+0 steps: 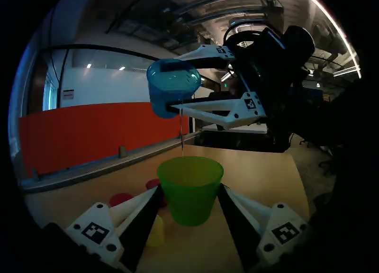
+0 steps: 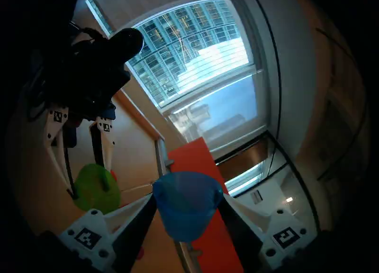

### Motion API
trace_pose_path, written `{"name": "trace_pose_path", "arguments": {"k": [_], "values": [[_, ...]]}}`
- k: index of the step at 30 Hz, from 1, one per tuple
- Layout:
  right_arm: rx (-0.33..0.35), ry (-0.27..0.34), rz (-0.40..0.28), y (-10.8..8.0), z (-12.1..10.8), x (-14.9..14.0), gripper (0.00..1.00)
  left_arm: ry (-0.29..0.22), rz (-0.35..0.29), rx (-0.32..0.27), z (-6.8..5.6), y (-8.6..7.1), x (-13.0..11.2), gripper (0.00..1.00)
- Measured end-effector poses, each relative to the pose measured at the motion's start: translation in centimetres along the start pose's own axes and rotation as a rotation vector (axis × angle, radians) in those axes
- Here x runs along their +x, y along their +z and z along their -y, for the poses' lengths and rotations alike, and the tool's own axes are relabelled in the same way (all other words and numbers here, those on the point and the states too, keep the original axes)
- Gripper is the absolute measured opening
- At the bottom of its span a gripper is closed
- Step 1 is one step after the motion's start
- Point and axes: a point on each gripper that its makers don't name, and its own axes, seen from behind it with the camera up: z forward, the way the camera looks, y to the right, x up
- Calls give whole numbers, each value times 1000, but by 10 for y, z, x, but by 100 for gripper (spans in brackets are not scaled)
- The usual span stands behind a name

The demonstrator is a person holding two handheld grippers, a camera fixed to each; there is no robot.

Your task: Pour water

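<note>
The left gripper [image 1: 190,187] holds a green cup [image 1: 189,202]. Its jaws press on the cup from both sides, and the cup stands up straight with its open top facing up. It is low over the worktop [image 1: 265,173], but I cannot tell if its bottom touches the wood.

Up above it, the right gripper [image 1: 180,83] holds a blue cup [image 1: 170,86]. Those jaws are clamped on the blue cup too, one on top and one below. The blue cup is tipped over on its side. A thin line of water [image 1: 182,131] falls from its rim straight down into the green cup (it is very thin, like a string).

In the right gripper view, the blue cup [image 2: 187,211] sits between the two white fingers of the right gripper [image 2: 188,199]. Off to the side, the left gripper [image 2: 90,183] holds the green cup [image 2: 94,190].

On the worktop, next to the green cup, there is a small red thing [image 1: 121,198] and a small yellow thing [image 1: 156,231]. An orange wall [image 1: 94,131] runs along the far edge of the worktop. A big window [image 2: 203,59] shows a tall building outside.
</note>
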Motion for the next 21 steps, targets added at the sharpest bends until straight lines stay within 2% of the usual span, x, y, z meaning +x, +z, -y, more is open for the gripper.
{"name": "trace_pose_path", "arguments": {"k": [21], "values": [[-32,-107,3,2,-8,-5,90,-9,5,3,-1,-1,-1,81]]}}
